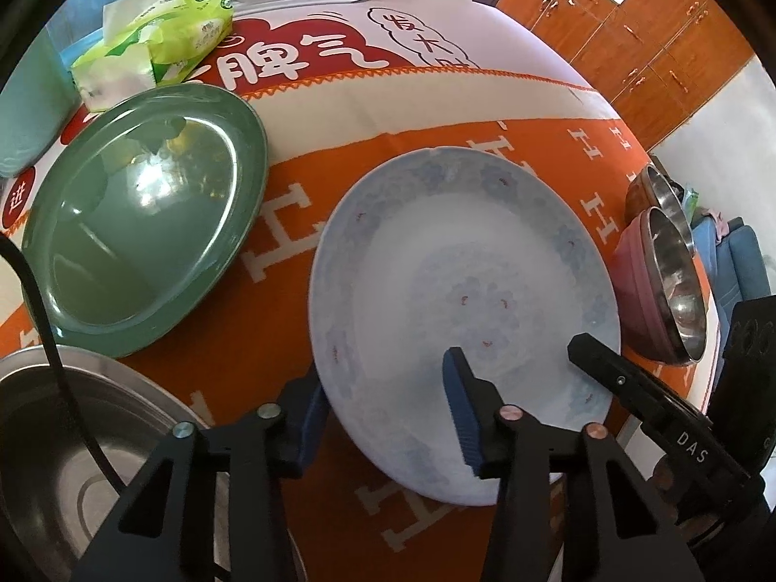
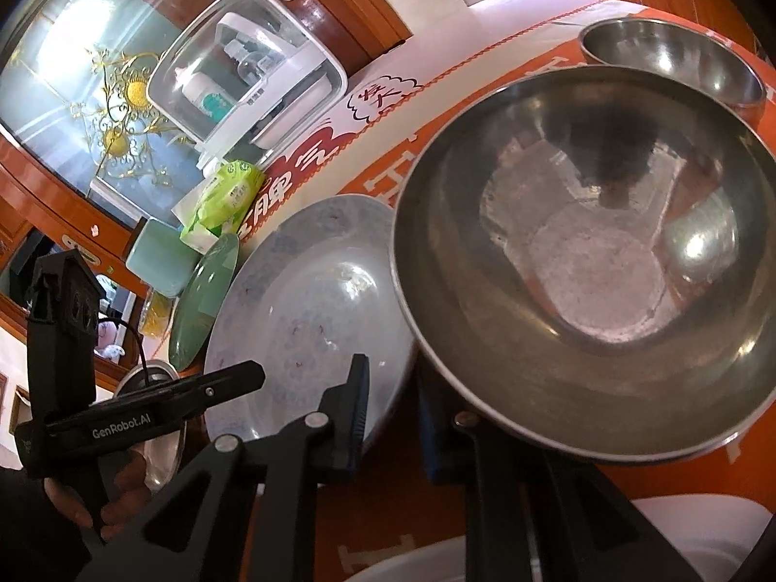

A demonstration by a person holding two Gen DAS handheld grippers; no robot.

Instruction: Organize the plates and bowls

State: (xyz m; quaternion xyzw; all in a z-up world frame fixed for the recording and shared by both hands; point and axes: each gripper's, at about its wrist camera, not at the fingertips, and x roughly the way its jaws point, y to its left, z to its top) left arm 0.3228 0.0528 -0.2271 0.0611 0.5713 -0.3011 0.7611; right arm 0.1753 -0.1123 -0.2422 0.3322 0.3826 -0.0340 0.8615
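A pale blue patterned plate [image 1: 465, 300] lies on the orange cloth. My left gripper [image 1: 383, 412] is open astride its near rim, one finger inside, one outside. A green plate [image 1: 145, 233] lies to its left. A steel plate [image 1: 43, 441] lies at the near left. A pink-sided steel bowl [image 1: 664, 281] stands at the right, a second bowl [image 1: 654, 189] behind it. In the right wrist view my right gripper [image 2: 397, 412] is open beside the near rim of a large steel bowl [image 2: 591, 262], its right finger hidden under the bowl. The blue plate [image 2: 300, 310] lies left of it.
A green tissue pack [image 1: 160, 43] and a white appliance [image 2: 247, 72] stand at the table's far side. A teal box [image 1: 24, 111] stands at the far left. A smaller steel bowl [image 2: 674, 58] sits behind the large one. Wooden cabinets [image 1: 630, 29] lie beyond the table.
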